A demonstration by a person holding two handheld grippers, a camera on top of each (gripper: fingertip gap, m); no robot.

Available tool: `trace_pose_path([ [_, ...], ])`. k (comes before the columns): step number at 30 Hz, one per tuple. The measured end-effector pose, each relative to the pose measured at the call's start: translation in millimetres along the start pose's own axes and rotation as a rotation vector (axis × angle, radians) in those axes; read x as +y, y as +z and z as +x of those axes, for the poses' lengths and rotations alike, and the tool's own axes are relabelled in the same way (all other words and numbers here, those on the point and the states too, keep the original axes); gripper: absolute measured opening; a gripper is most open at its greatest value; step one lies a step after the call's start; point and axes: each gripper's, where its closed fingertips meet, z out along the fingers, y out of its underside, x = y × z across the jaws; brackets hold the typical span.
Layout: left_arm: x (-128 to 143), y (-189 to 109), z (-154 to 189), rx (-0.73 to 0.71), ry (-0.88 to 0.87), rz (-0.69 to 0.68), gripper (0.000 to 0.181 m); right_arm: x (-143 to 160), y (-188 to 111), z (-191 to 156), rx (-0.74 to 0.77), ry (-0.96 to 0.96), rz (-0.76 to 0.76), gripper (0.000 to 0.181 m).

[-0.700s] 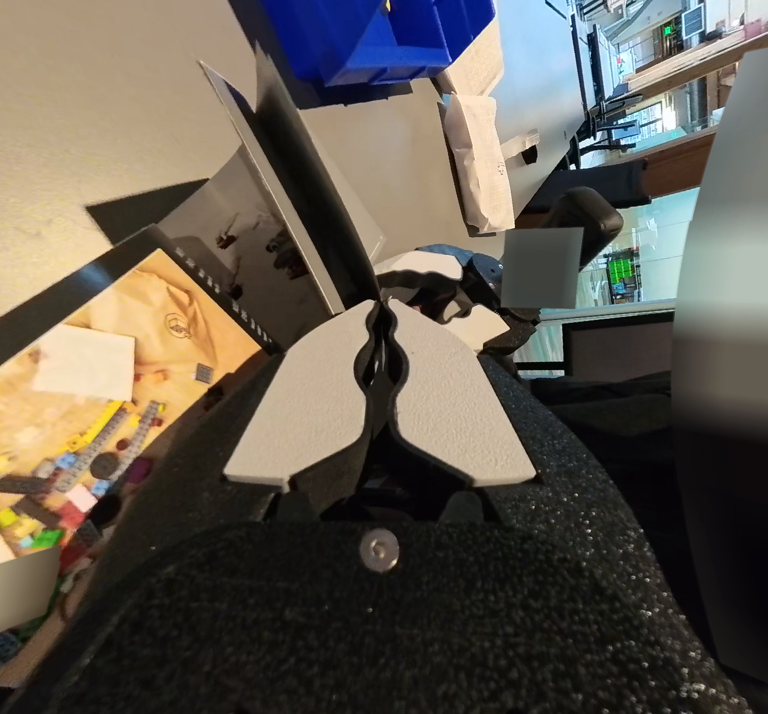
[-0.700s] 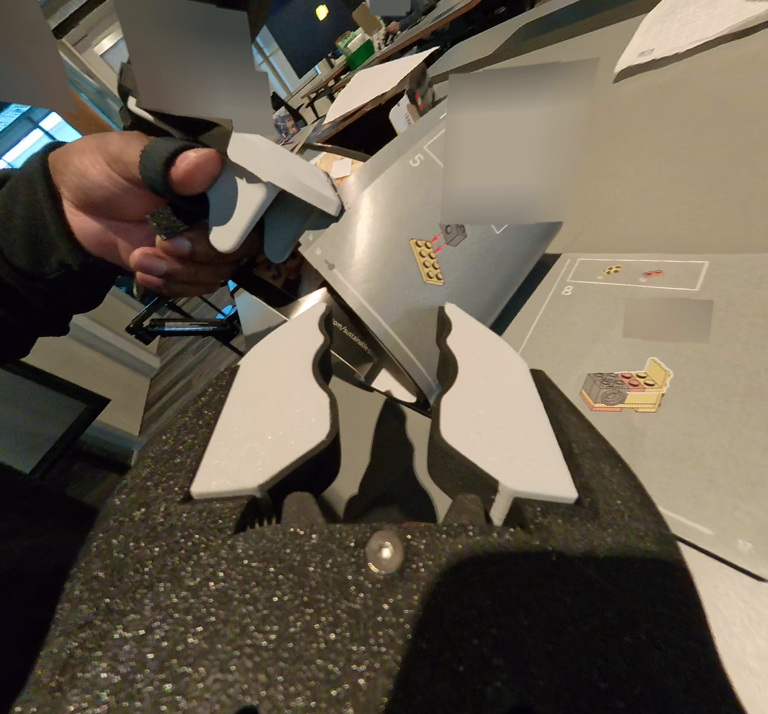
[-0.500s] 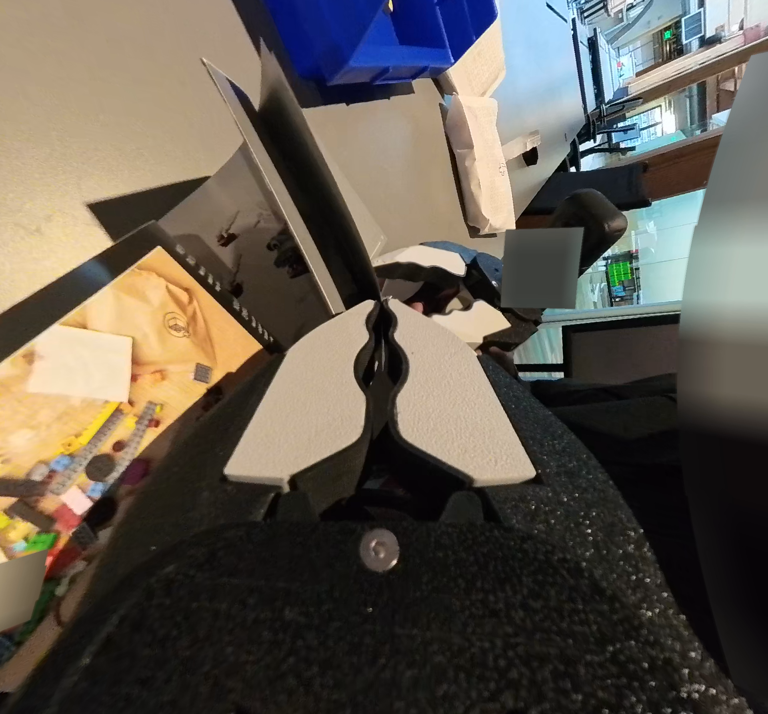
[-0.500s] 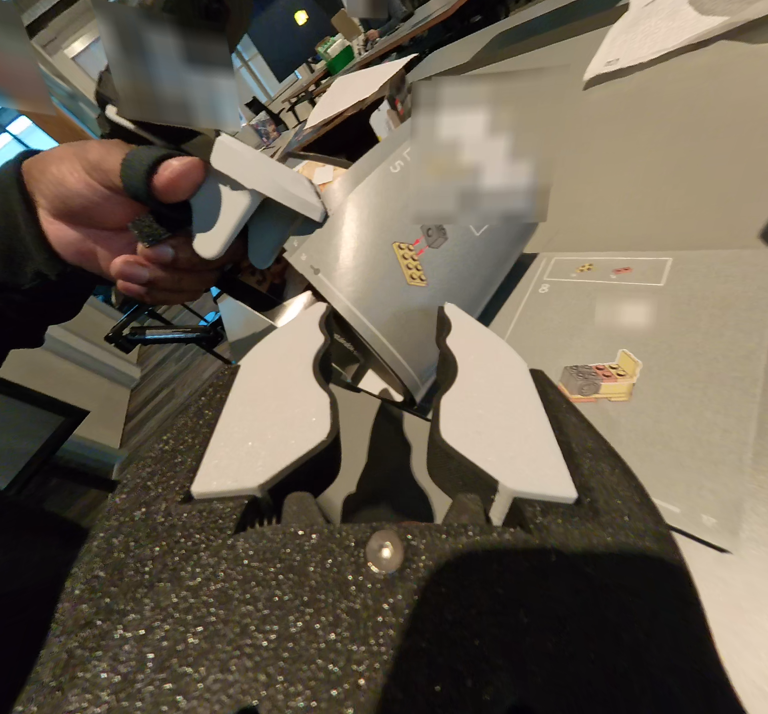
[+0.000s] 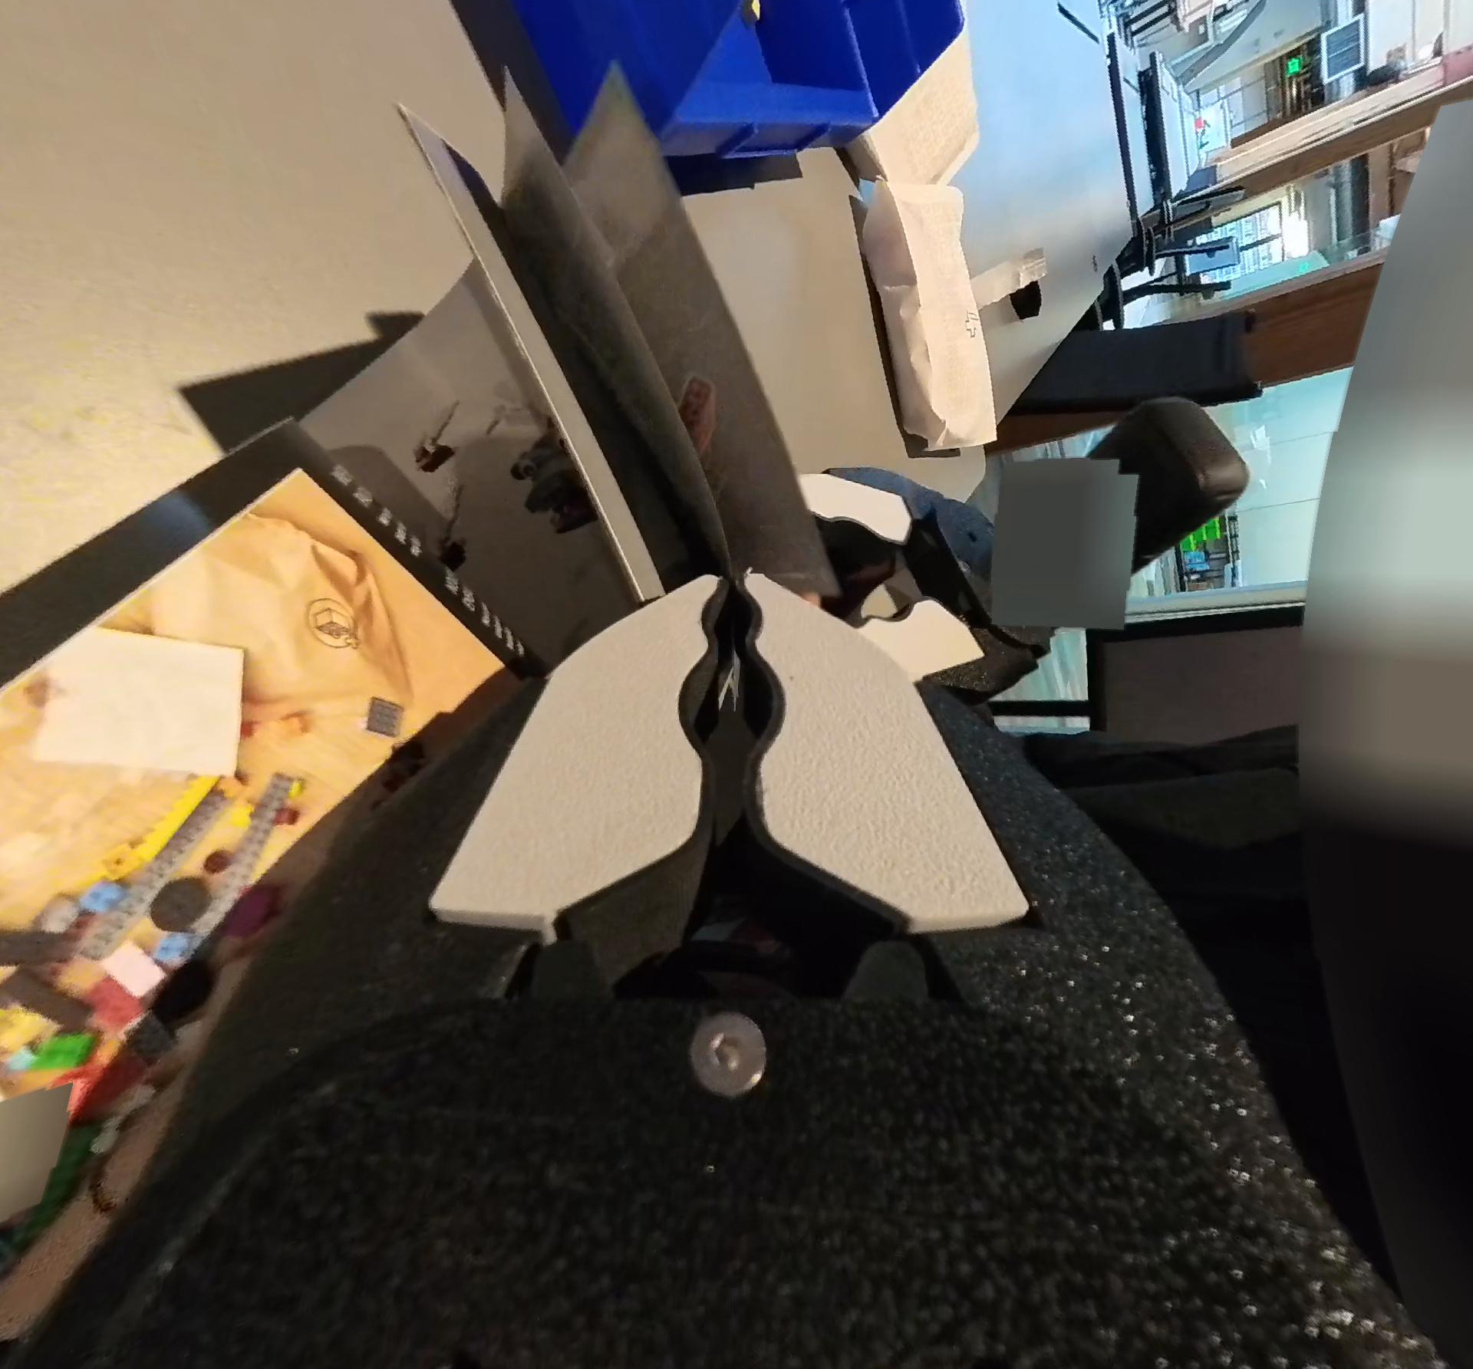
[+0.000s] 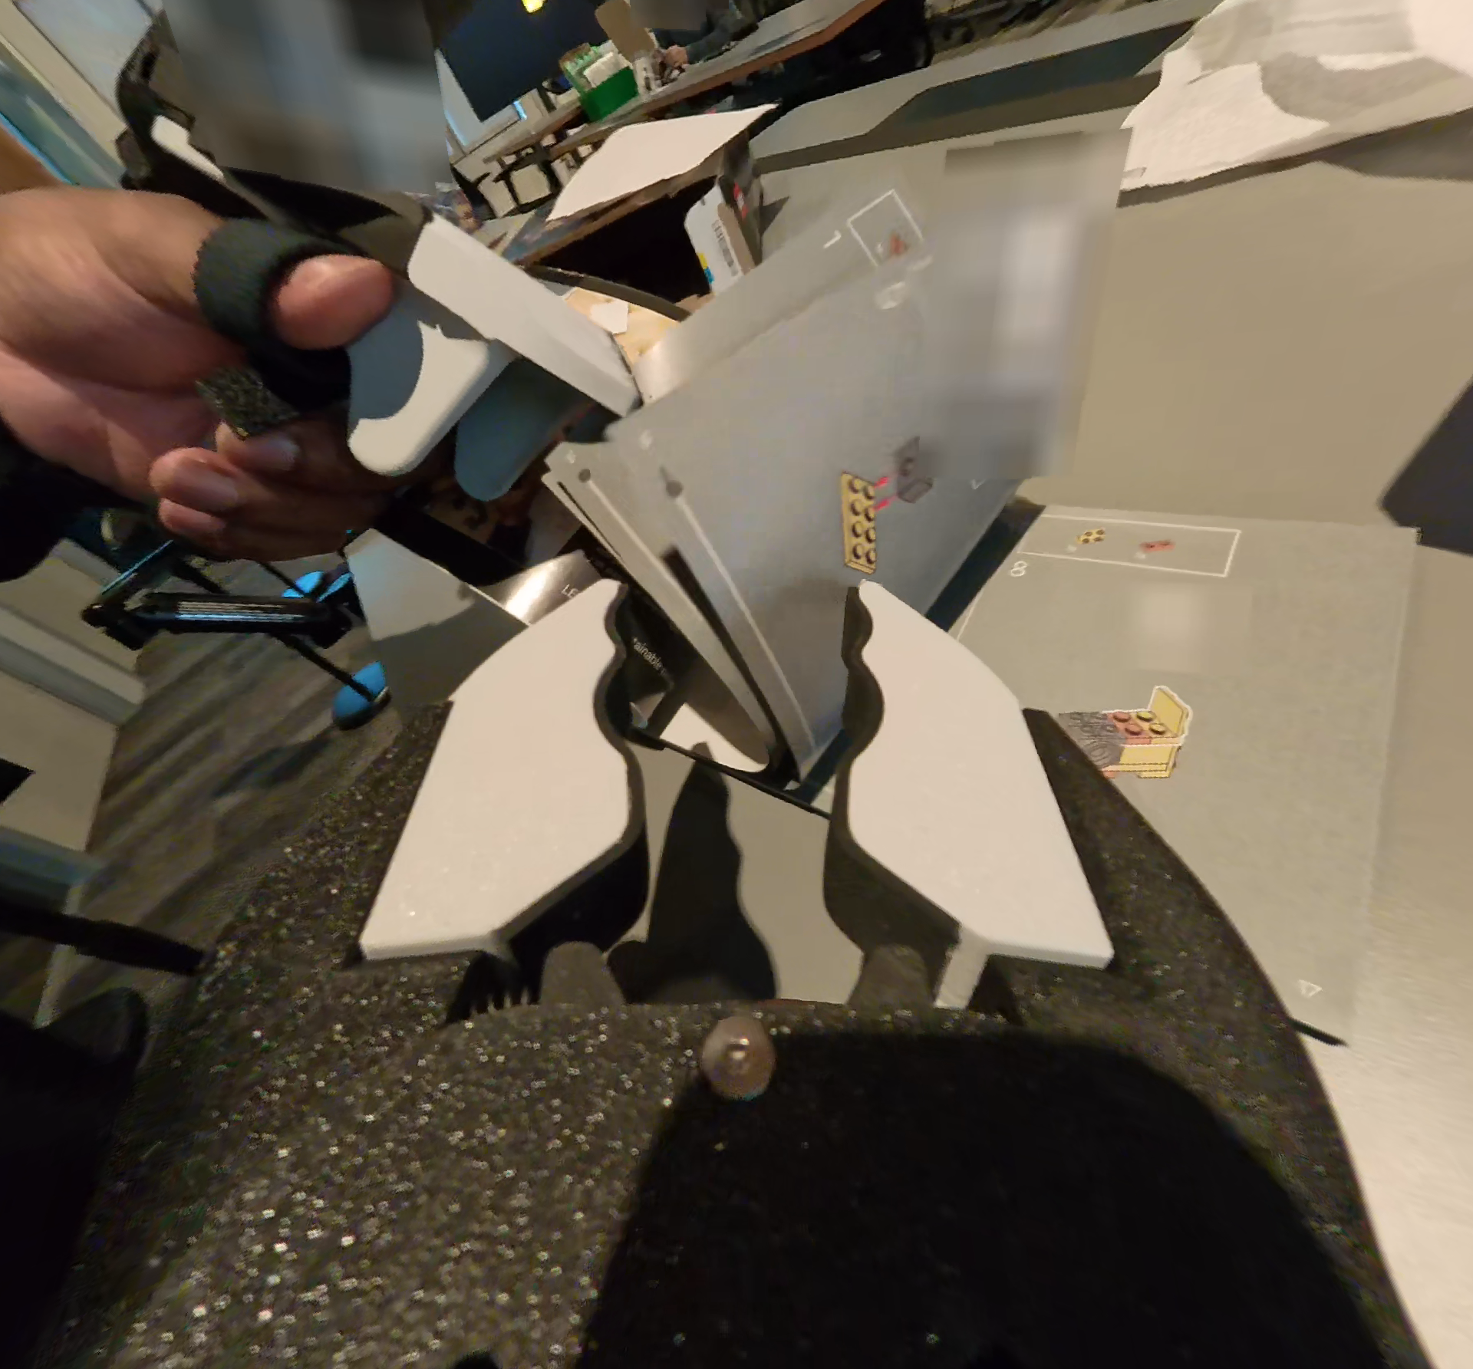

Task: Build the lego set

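Observation:
The grey instruction booklet (image 6: pixel 1180 661) lies open on the table. My left gripper (image 5: pixel 737 590) is shut on the corner of a few lifted pages (image 5: pixel 606 343), which fan upward. It also shows in the right wrist view (image 6: pixel 614 406), held by a hand (image 6: pixel 119 343). My right gripper (image 6: pixel 740 598) is open, with the lower edge of the lifted pages (image 6: pixel 797 502) between its fingers. It shows beyond the pages in the left wrist view (image 5: pixel 869 566). Loose Lego pieces (image 5: pixel 159 892) lie in a cardboard tray at lower left.
Blue plastic bins (image 5: pixel 717 16) stand on the grey table (image 5: pixel 159 135) behind the booklet. A white paper bag (image 5: pixel 932 311) lies near them. Crumpled white paper (image 6: pixel 1315 56) lies at the far right and an open cardboard box (image 6: pixel 661 151) stands behind.
The left gripper has lifted the pinched pages higher and more pages now fan out. The right gripper has stayed open around their lower edge.

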Motion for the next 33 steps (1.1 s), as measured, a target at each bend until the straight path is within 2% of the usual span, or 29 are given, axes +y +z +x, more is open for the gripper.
trace_pose_path([
  [4, 1, 1, -1, -0.008, 0.007, -0.005, 0.001, -2, -1, 6, 0.042, -0.007, 0.016, 0.050],
  [8, 1, 1, -2, -0.013, 0.012, 0.002, 0.000, -7, -14, 32, 0.195, -0.073, 0.019, 0.055],
  [11, 2, 0, -3, -0.014, 0.013, 0.007, 0.000, -25, -35, 51, 0.322, -0.149, 0.074, 0.058],
  [15, 3, -1, -3, -0.010, 0.015, 0.019, 0.000, -47, -48, 51, 0.345, -0.239, 0.147, 0.052],
  [21, 5, -6, -7, 0.008, 0.013, 0.055, 0.000, -12, -18, 68, 0.332, -0.372, -0.188, 0.045],
  [27, 10, -16, -8, 0.043, 0.008, 0.101, 0.000, 6, 9, 75, 0.351, -0.556, -0.433, 0.040],
  [33, 15, -29, -9, 0.072, 0.025, 0.155, 0.000, 29, 30, 65, 0.275, -0.562, -0.558, 0.041],
])
